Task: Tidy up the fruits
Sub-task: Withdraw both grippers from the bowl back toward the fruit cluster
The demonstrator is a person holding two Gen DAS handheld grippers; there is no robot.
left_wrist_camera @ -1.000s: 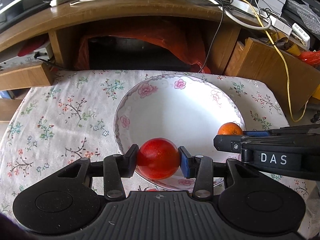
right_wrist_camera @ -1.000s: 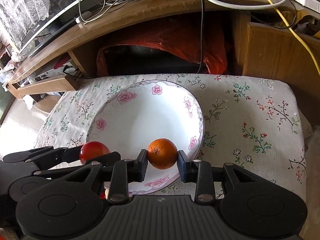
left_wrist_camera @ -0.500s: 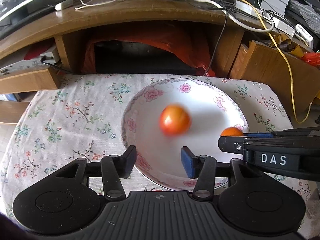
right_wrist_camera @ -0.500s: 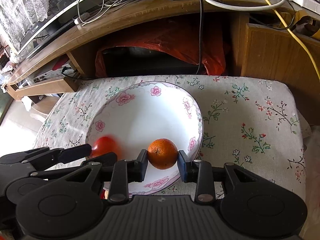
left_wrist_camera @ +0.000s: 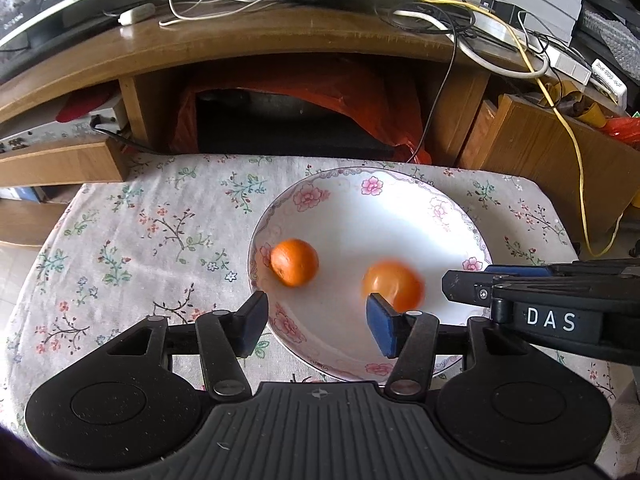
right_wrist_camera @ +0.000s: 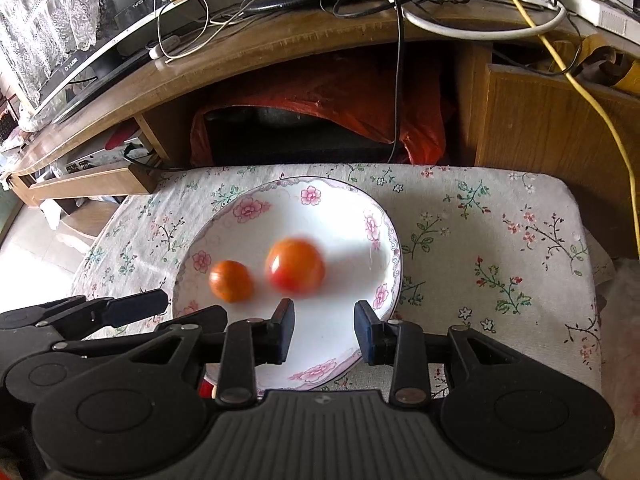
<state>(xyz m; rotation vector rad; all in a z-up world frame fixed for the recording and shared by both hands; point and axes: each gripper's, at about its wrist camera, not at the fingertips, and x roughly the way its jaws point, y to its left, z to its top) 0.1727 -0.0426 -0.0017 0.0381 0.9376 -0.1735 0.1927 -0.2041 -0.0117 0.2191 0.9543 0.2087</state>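
Note:
A white floral plate (left_wrist_camera: 372, 171) (right_wrist_camera: 320, 182) sits on the flowered tablecloth (left_wrist_camera: 160, 220). Two fruits lie loose in it. The small orange (left_wrist_camera: 295, 262) (right_wrist_camera: 231, 281) is at the left. The larger red fruit (left_wrist_camera: 392, 286) (right_wrist_camera: 295, 266) is to its right, blurred as it rolls. My left gripper (left_wrist_camera: 316, 322) (right_wrist_camera: 192, 310) hangs over the plate's near left rim, its jaws opening with nothing between them. My right gripper (right_wrist_camera: 323, 332) (left_wrist_camera: 468, 280) hangs over the near right rim. Its jaws stand apart with nothing between them.
Behind the table a wooden desk (left_wrist_camera: 280, 40) carries tangled cables and a monitor. An orange plastic bag (left_wrist_camera: 320, 92) fills the space beneath it. At the right a yellow cable (left_wrist_camera: 576, 160) drapes over a wooden cabinet (left_wrist_camera: 560, 160). Bare cloth (right_wrist_camera: 480, 220) lies right of the plate.
The left gripper opened and let the red fruit go; it rolled across the plate. The orange left the right gripper's jaws and now lies in the plate.

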